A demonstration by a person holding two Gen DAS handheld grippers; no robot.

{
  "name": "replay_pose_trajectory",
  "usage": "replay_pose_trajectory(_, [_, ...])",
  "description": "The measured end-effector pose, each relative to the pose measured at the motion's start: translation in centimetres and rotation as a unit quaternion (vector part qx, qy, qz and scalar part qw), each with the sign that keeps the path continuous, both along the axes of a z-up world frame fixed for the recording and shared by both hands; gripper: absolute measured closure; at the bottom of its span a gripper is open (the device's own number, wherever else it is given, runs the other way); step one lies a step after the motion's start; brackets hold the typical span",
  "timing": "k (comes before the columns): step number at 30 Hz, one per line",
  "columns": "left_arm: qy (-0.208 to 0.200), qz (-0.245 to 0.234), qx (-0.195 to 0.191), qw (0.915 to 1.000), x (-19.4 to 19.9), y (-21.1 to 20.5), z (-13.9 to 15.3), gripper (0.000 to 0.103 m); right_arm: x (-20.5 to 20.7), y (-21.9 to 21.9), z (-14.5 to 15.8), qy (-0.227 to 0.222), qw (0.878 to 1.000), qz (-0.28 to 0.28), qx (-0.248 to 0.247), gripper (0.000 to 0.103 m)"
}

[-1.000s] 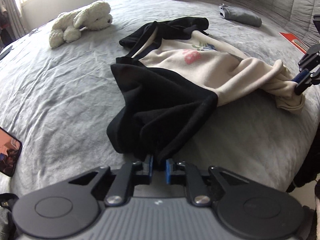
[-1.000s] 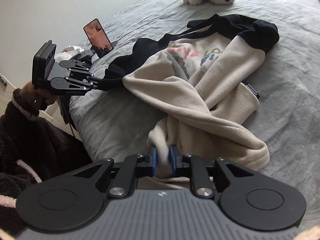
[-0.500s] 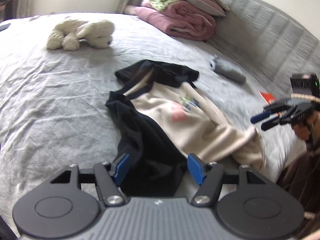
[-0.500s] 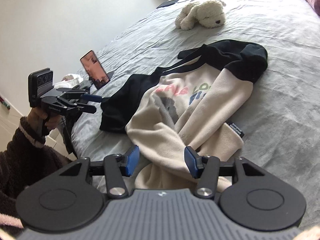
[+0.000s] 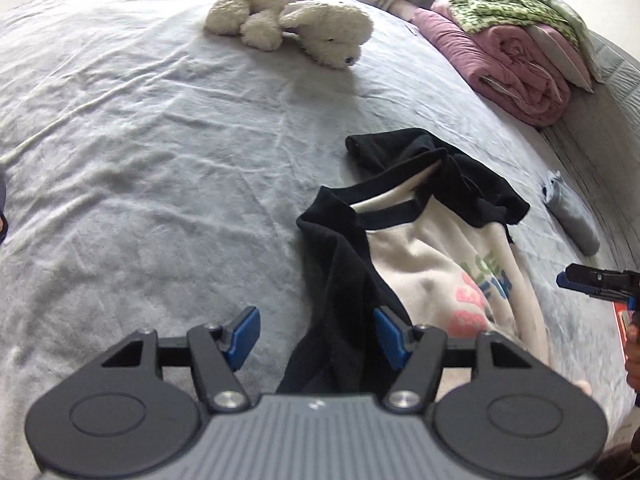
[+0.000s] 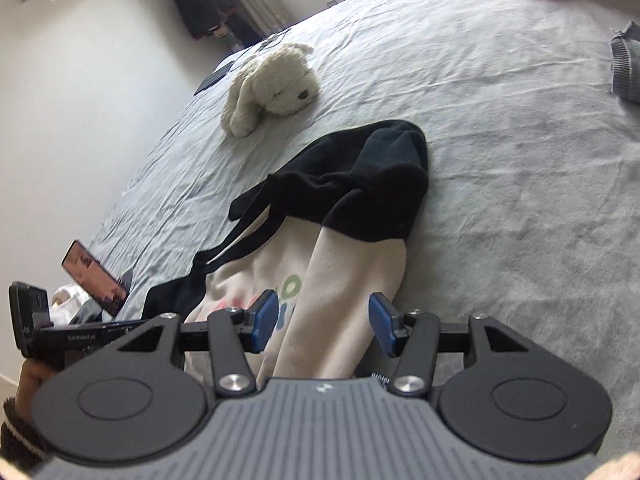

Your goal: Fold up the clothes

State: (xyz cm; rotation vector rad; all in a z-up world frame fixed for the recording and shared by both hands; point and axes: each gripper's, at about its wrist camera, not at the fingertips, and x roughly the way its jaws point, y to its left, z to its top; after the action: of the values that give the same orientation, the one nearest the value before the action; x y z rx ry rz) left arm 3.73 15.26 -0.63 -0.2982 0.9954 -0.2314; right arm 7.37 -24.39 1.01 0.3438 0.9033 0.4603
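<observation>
A cream sweatshirt [image 5: 432, 264] with black sleeves and coloured lettering lies crumpled on the grey bed [image 5: 120, 160]. My left gripper [image 5: 316, 336] hovers open over its near black sleeve, holding nothing. In the right wrist view the sweatshirt [image 6: 352, 280] shows a cream sleeve with a black end running away from me. My right gripper [image 6: 323, 322] stands open above that sleeve, with nothing gripped. The right gripper [image 5: 576, 280] also shows at the right edge of the left wrist view. The left gripper [image 6: 60, 332], held in a hand, sits at the left edge of the right wrist view.
A white plush dog [image 5: 296, 28] lies farther up the bed. Folded pink bedding [image 5: 508, 64] with green cloth on top is stacked by the headboard. A small grey garment [image 5: 572, 216] lies to the right. A phone [image 6: 94, 278] stands propped at the bed's edge.
Both grippers were shut on the sweatshirt a second ago; both have opened, let go and moved forward over it. The garment now lies loose on the bed.
</observation>
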Motion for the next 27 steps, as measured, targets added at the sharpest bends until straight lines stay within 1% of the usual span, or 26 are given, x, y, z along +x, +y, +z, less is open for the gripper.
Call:
replay_pose_trajectory(2, [0.005,0.020,-0.007,0.9998,0.8,-0.1,-0.3,0.042,1.2,0.0,-0.3,-0.004,1.000,-0.021,-0.007,0.048])
replay_pose_trajectory(3, [0.008,0.026,-0.007,0.9996,1.1,-0.3,-0.5,0.046,1.8,0.0,-0.5,-0.006,0.999,-0.032,-0.010,0.048])
replay_pose_trajectory(7, [0.027,0.041,-0.008,0.9988,2.6,-1.1,-1.5,0.053,4.2,0.1,-1.1,-0.014,0.997,-0.074,-0.023,0.048])
replay_pose_trajectory(9, [0.028,0.047,-0.008,0.9985,3.0,-1.4,-1.6,0.057,5.4,0.1,-1.4,-0.019,0.995,-0.095,-0.030,0.048])
replay_pose_trajectory(10, [0.028,0.050,-0.008,0.9983,3.1,-1.5,-1.6,0.058,6.1,0.2,-1.6,-0.020,0.994,-0.099,-0.031,0.048])
replay_pose_trajectory(12, [0.029,0.054,-0.007,0.9981,3.4,-1.6,-1.7,0.064,7.2,0.4,-1.8,-0.022,0.993,-0.106,-0.034,0.048])
replay_pose_trajectory(15, [0.028,0.052,0.009,0.9982,3.6,-2.2,-1.7,0.070,8.8,1.1,-1.9,-0.029,0.992,-0.111,-0.047,0.048])
replay_pose_trajectory(20, [0.027,0.045,0.039,0.9979,3.9,-2.9,-1.8,0.079,10.6,2.5,-2.9,-0.033,0.986,-0.124,-0.110,0.049])
replay_pose_trajectory(21, [0.027,0.043,0.044,0.9977,3.9,-3.0,-1.8,0.081,10.8,2.7,-3.2,-0.031,0.984,-0.125,-0.124,0.053])
replay_pose_trajectory(22, [0.026,0.040,0.050,0.9976,3.9,-3.2,-1.8,0.083,10.9,2.9,-3.5,-0.032,0.982,-0.125,-0.139,0.066])
replay_pose_trajectory(24, [0.024,0.038,0.057,0.9974,3.9,-3.4,-1.7,0.087,10.6,3.1,-3.6,-0.043,0.980,-0.123,-0.153,0.078])
replay_pose_trajectory(25, [0.024,0.037,0.059,0.9973,3.9,-3.4,-1.7,0.088,10.5,3.1,-3.6,-0.049,0.979,-0.121,-0.159,0.086])
replay_pose_trajectory(27, [0.021,0.037,0.061,0.9972,3.9,-3.5,-1.6,0.092,10.1,3.0,-3.2,-0.061,0.975,-0.131,-0.169,0.090])
